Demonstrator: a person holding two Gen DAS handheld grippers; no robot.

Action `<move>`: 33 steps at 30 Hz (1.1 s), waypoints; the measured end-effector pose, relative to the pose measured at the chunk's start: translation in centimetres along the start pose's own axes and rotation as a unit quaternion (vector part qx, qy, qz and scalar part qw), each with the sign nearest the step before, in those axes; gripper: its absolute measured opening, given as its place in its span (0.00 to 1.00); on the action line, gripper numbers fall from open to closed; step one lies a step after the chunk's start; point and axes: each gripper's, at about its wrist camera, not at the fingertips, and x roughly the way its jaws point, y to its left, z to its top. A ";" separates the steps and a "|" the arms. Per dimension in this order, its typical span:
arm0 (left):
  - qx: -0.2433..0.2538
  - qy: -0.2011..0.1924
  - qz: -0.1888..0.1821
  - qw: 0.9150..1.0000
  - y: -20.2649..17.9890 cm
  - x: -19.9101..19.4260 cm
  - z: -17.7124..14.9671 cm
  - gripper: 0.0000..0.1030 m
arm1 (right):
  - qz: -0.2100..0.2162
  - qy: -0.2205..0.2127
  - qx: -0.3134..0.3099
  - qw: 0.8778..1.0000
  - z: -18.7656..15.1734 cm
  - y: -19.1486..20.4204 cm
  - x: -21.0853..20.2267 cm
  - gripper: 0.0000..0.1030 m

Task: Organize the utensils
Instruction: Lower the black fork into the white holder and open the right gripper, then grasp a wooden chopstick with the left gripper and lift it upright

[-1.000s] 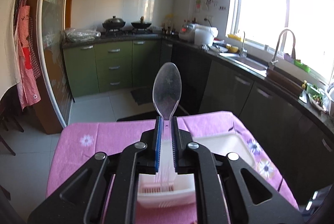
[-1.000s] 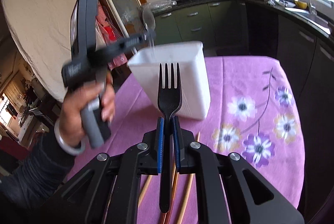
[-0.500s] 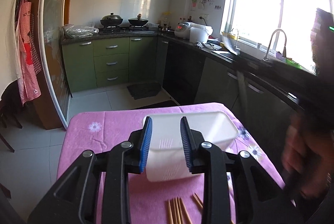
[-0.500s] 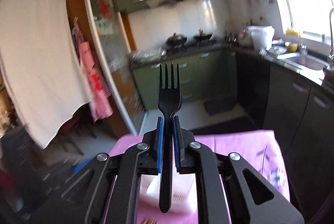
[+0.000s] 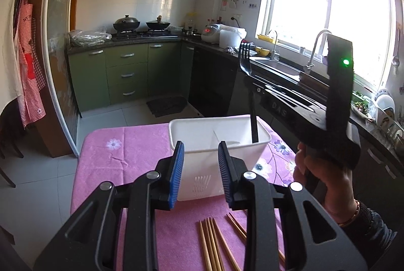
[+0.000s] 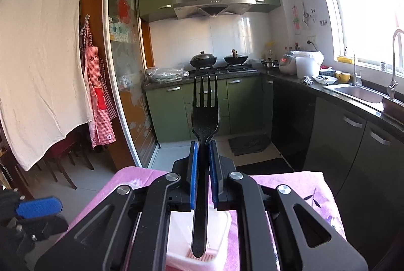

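We see the black fork (image 6: 205, 119) standing tines up, clamped in our right gripper (image 6: 203, 170), its handle end lowered into the right end of the white bin (image 5: 192, 134) that sits on the pink flowered worktop (image 5: 126, 149). A clear spoon lies inside the bin, hard to make out. Our left gripper (image 5: 201, 170) has just been opening and now hangs released before the bin, nothing between its blue pads. Wooden chopsticks (image 5: 212, 243) lie on the cloth nearer us.
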 end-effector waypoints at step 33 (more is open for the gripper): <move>-0.008 0.299 0.024 0.954 0.0 9.0 -11.7 0.12 | -0.004 0.192 0.028 0.981 -10.8 -4.4 -9.9 0.25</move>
